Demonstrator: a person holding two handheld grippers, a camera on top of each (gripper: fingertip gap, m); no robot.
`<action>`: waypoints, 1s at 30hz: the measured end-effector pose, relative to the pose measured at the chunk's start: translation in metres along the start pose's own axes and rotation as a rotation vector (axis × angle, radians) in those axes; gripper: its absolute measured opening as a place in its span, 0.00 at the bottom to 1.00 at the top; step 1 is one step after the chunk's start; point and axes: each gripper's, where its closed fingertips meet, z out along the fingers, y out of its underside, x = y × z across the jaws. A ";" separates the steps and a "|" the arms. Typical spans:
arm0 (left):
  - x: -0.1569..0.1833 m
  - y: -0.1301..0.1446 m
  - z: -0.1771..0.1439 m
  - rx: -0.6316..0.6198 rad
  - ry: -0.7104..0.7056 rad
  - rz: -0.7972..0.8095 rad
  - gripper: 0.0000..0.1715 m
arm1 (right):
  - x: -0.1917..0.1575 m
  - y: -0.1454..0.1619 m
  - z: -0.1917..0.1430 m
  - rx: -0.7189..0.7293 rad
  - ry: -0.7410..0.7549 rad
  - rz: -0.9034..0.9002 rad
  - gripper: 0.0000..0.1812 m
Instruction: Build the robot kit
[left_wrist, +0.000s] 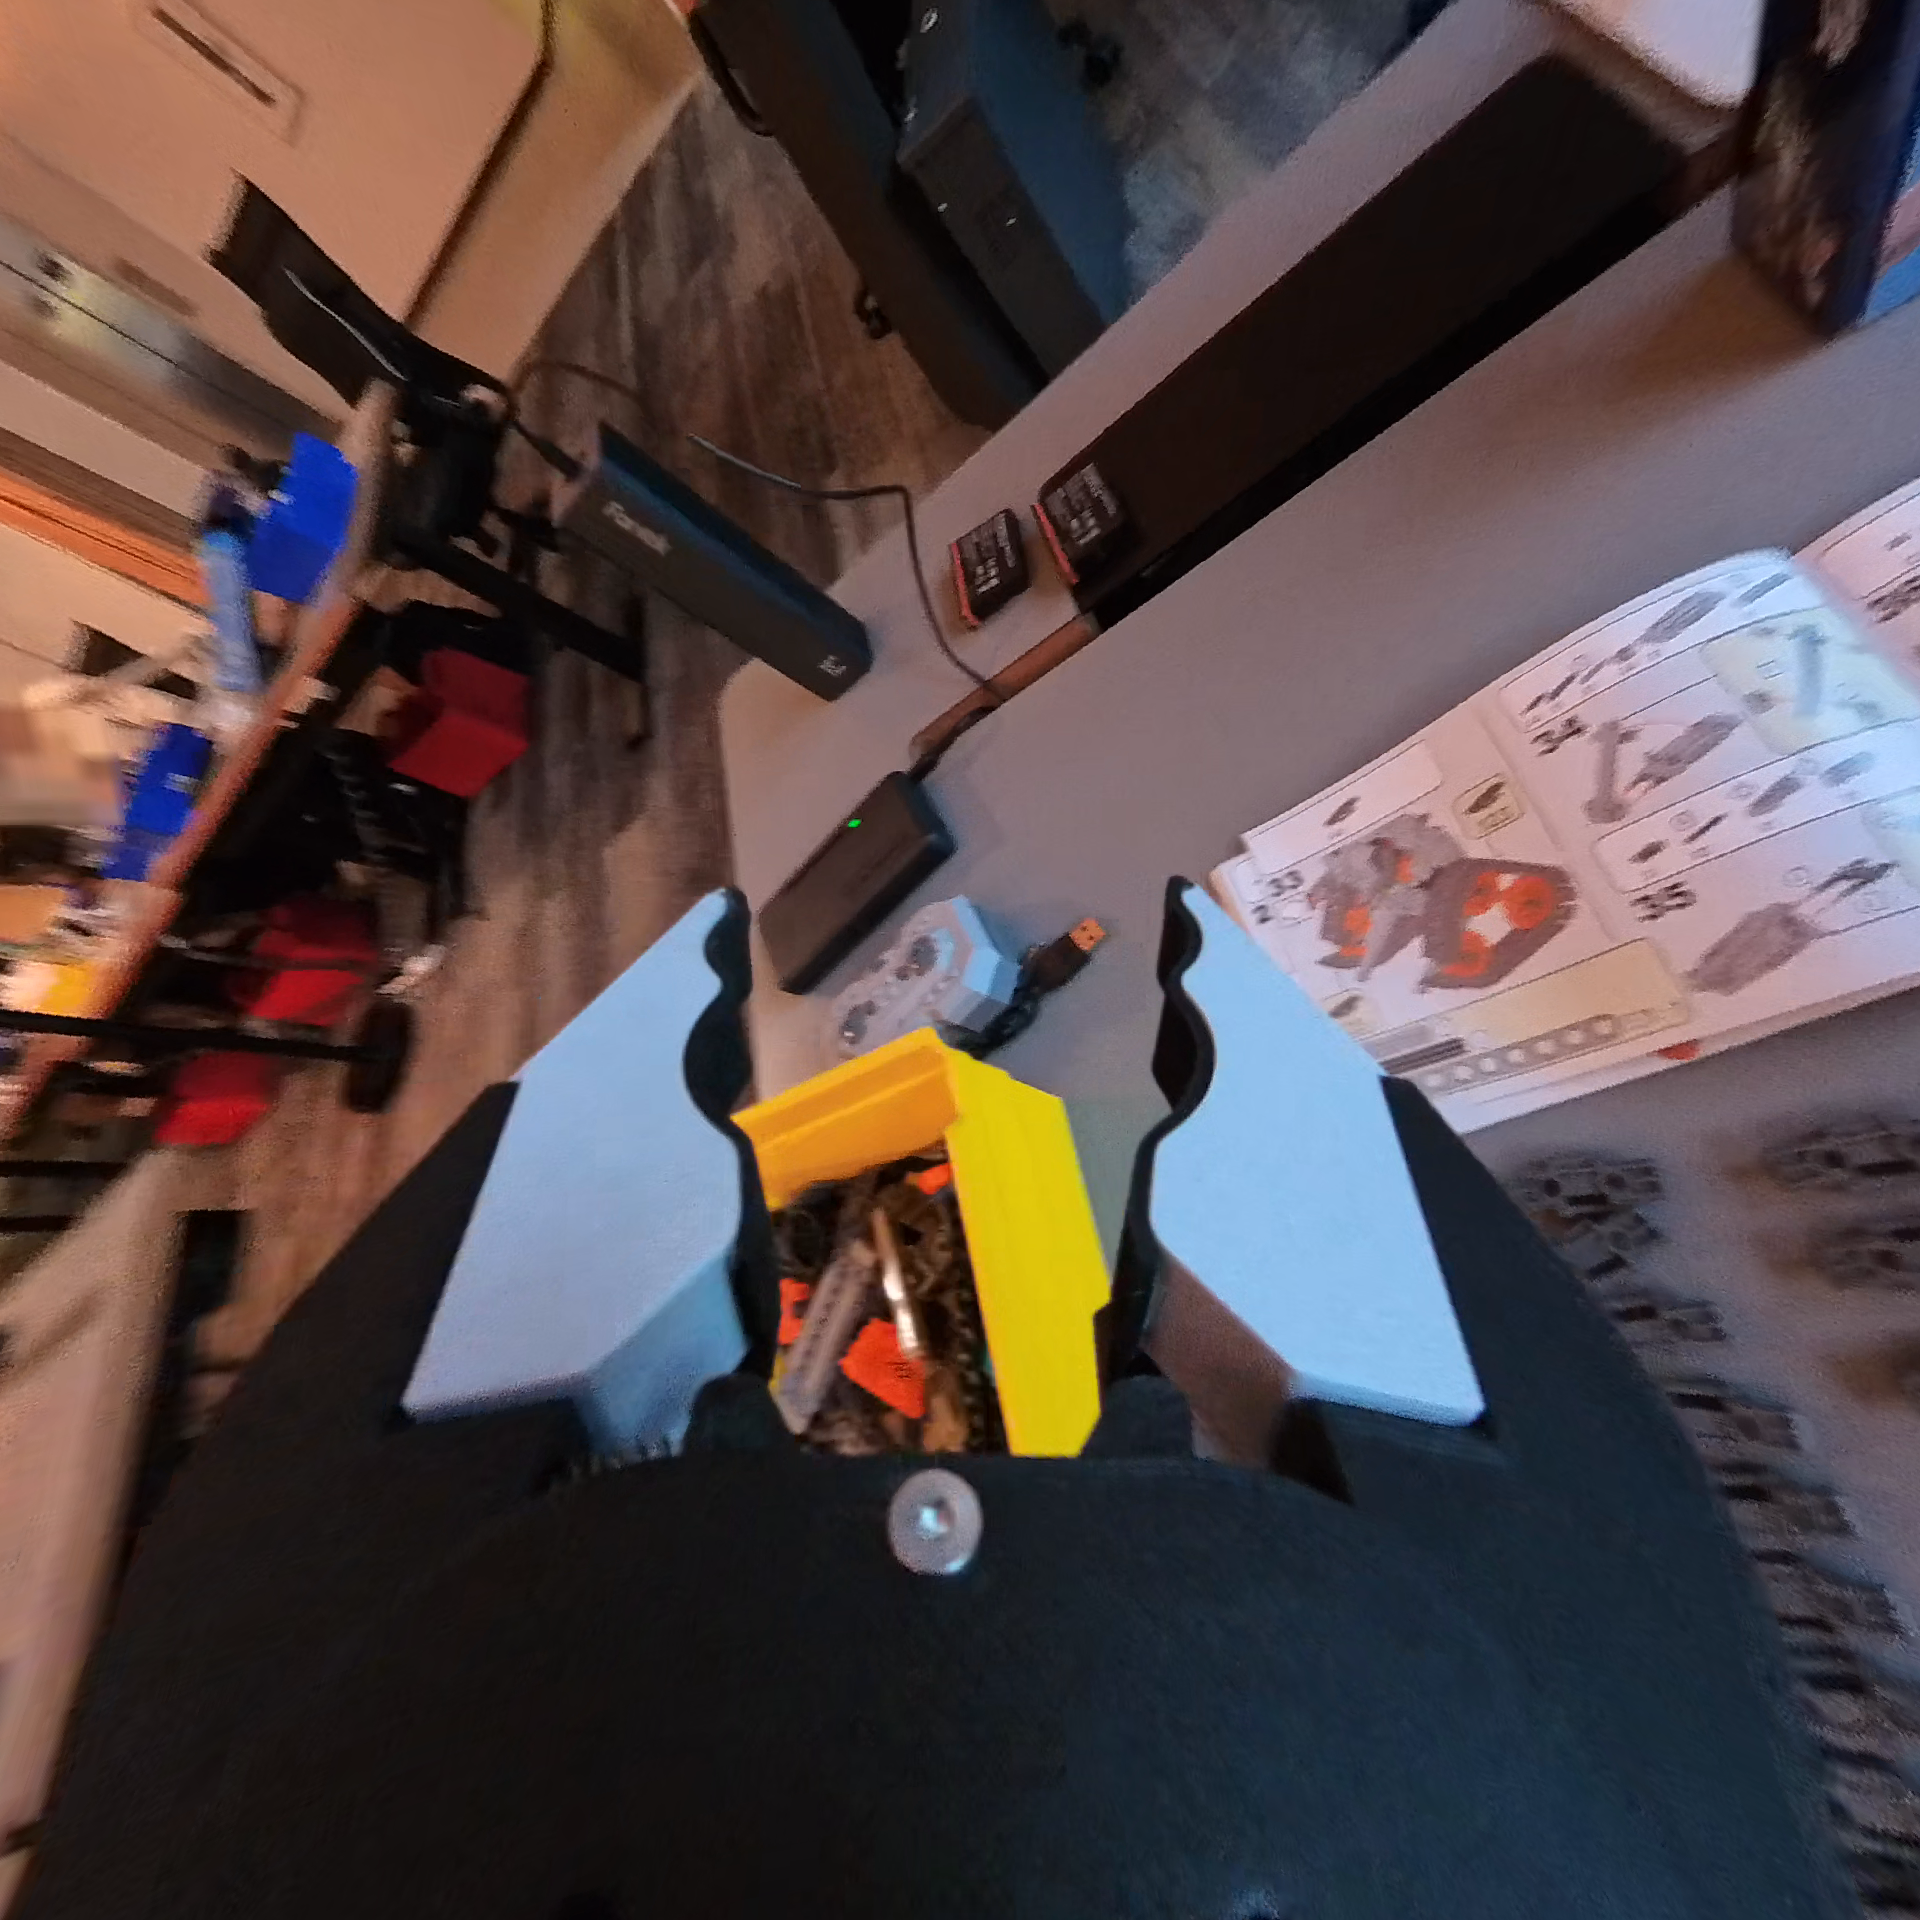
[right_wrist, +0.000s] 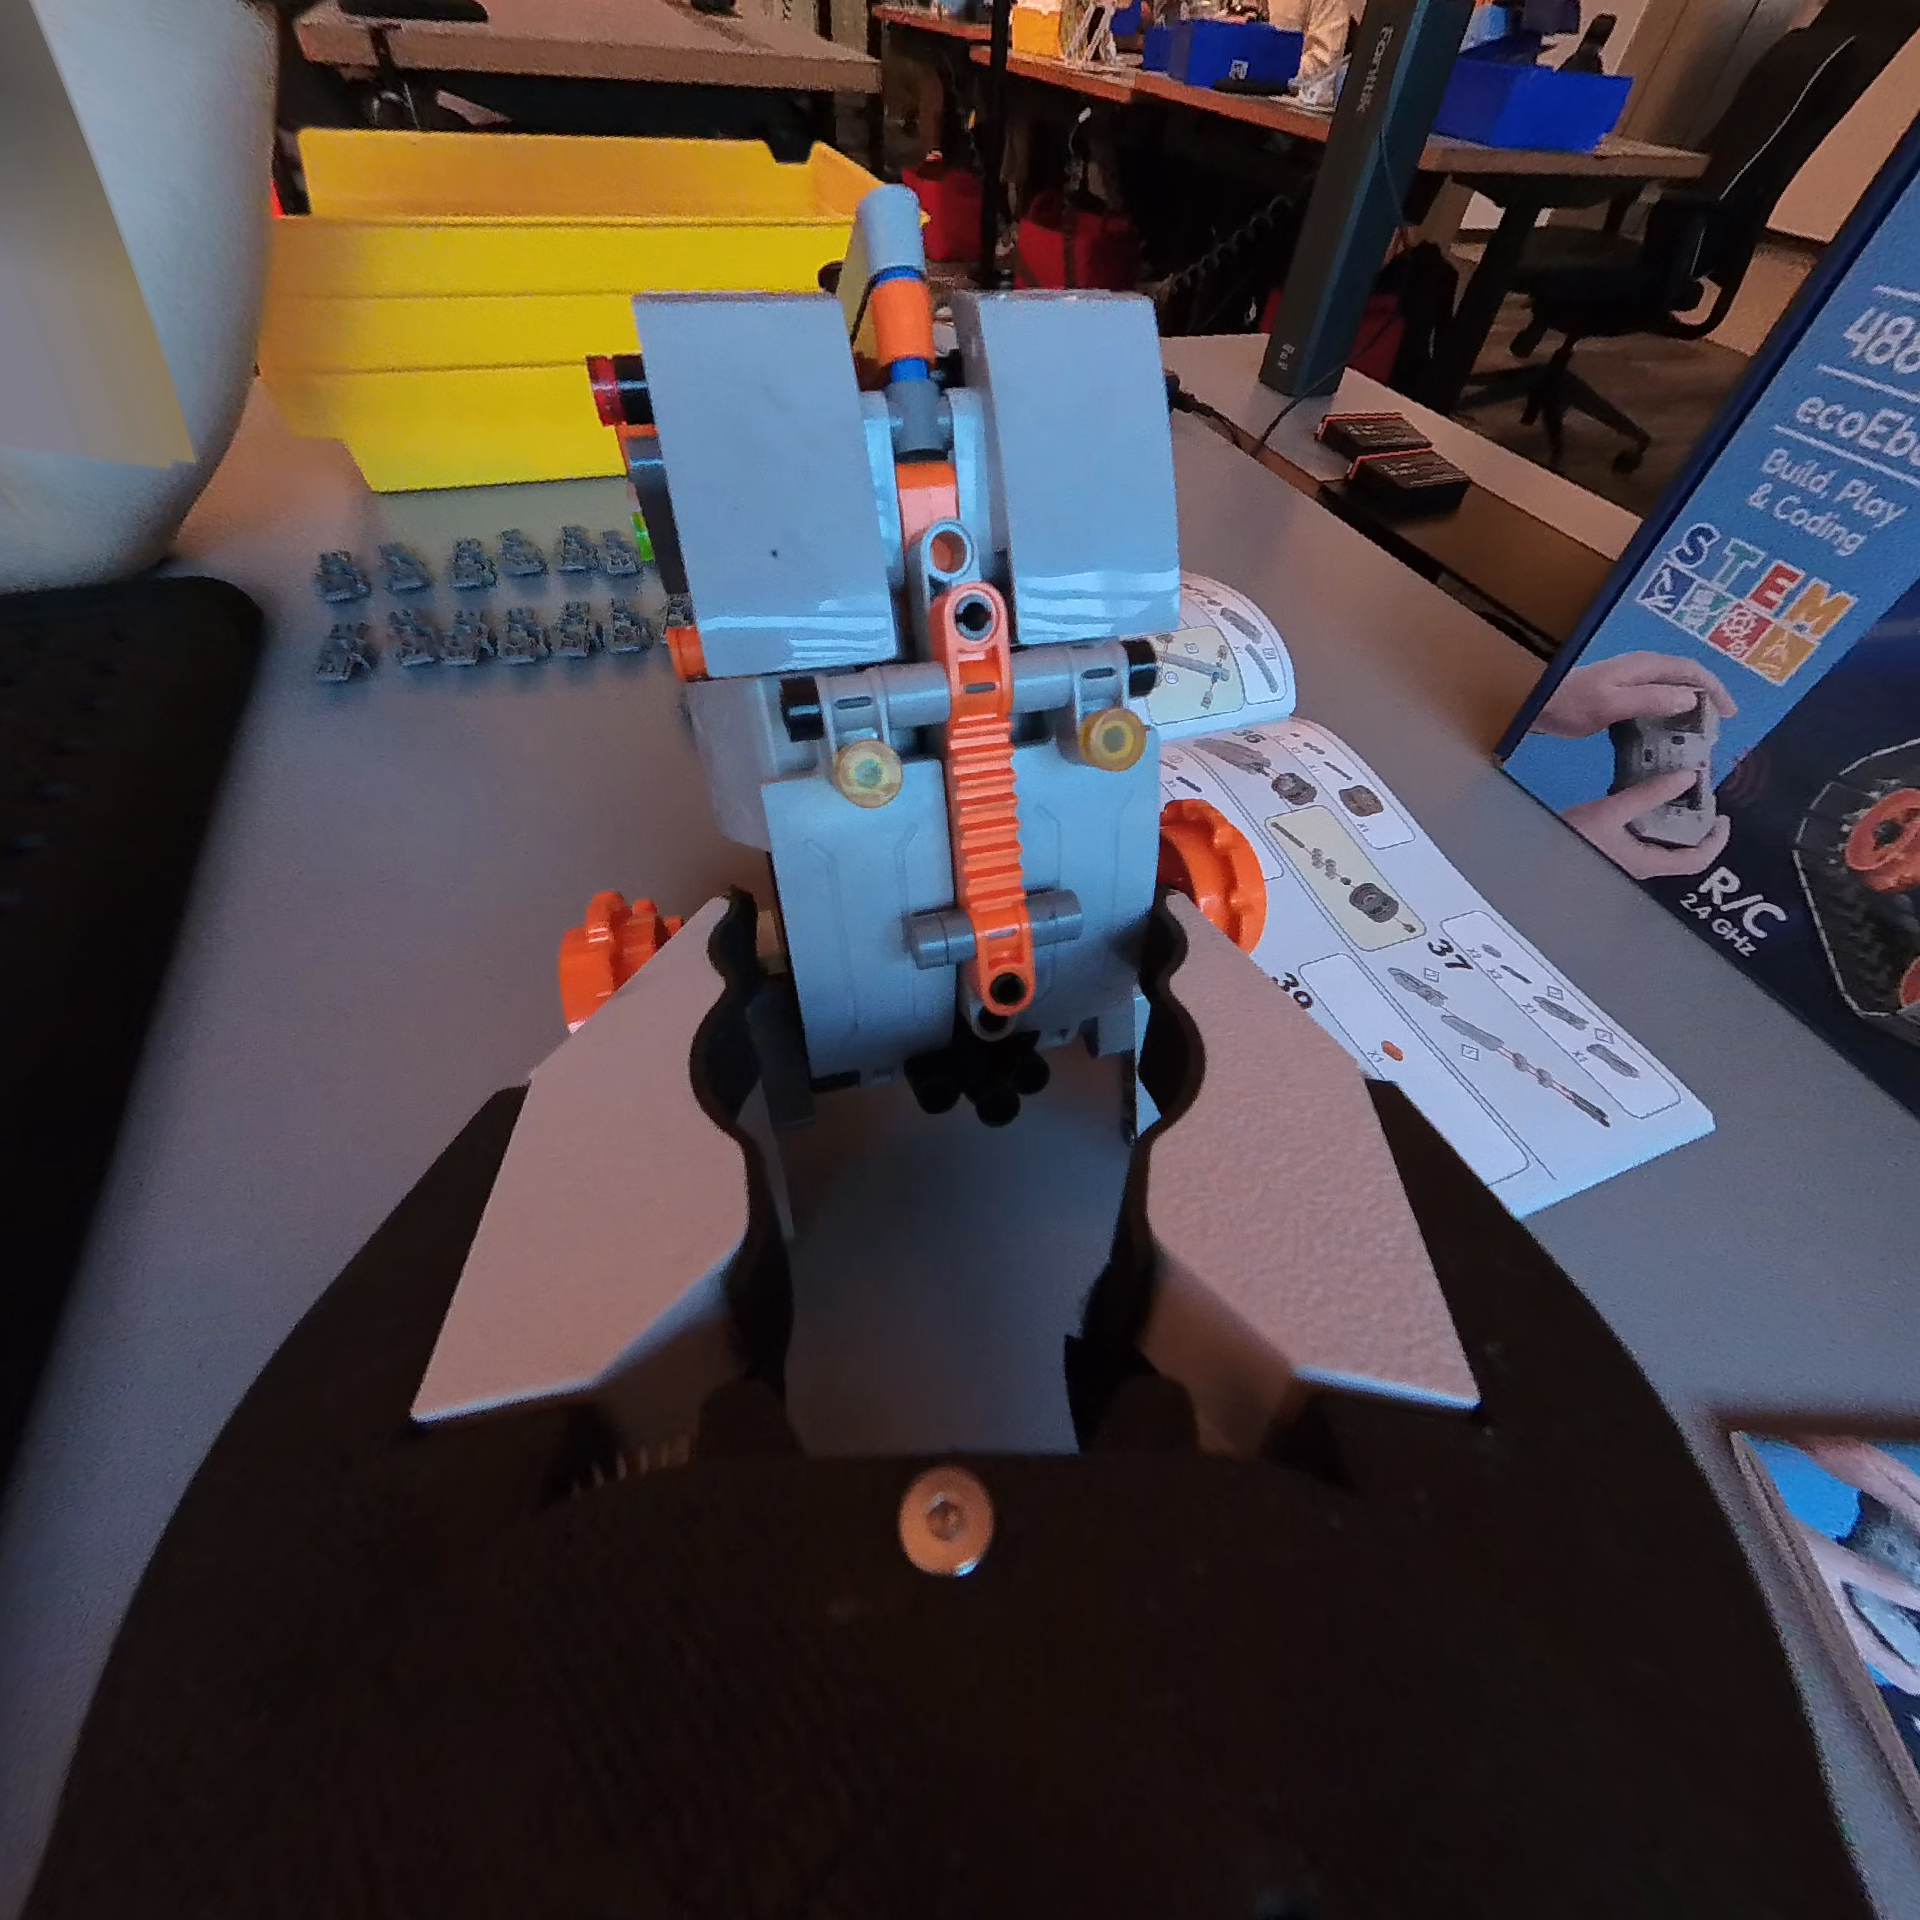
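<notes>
- The grey and orange brick model (right_wrist: 961, 727) stands upright on the grey table (right_wrist: 364, 935), directly ahead of the right gripper (right_wrist: 945, 971). Its lower body sits between the two fingertips.
- The right gripper's jaws are spread wide, one on each side of the model's base; whether the pads press on it cannot be told.
- An orange toothed strip (right_wrist: 985, 821) runs down the model's front, and orange wheel hubs (right_wrist: 1210, 873) stick out low on both sides.
- An open instruction booklet (right_wrist: 1434, 966) lies to the right of the model, partly behind it. Farther right stands a blue product box (right_wrist: 1766, 623).
- Far left, small dark grey parts (right_wrist: 488, 603) lie in two rows, with a yellow bin (right_wrist: 540, 312) beyond them.
- The left gripper (left_wrist: 956, 940) is wide open and holds nothing. It hovers above a yellow bin (left_wrist: 1023, 1195) filled with mixed dark and orange pieces.
- Past that bin lie a grey controller (left_wrist: 935, 971), a black cable with an orange plug (left_wrist: 1060, 956) and a black power pack (left_wrist: 857, 878).
</notes>
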 end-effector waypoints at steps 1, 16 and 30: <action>-0.002 0.001 -0.004 0.012 0.043 -0.063 0.45 | 0.000 0.000 0.000 -0.001 0.000 0.003 0.40; -0.075 -0.023 -0.099 0.498 0.301 -0.665 0.52 | 0.001 -0.004 -0.008 0.029 -0.060 0.002 0.43; -0.118 -0.038 -0.151 0.888 0.426 -0.903 0.45 | 0.030 -0.017 -0.051 0.052 0.054 0.042 0.47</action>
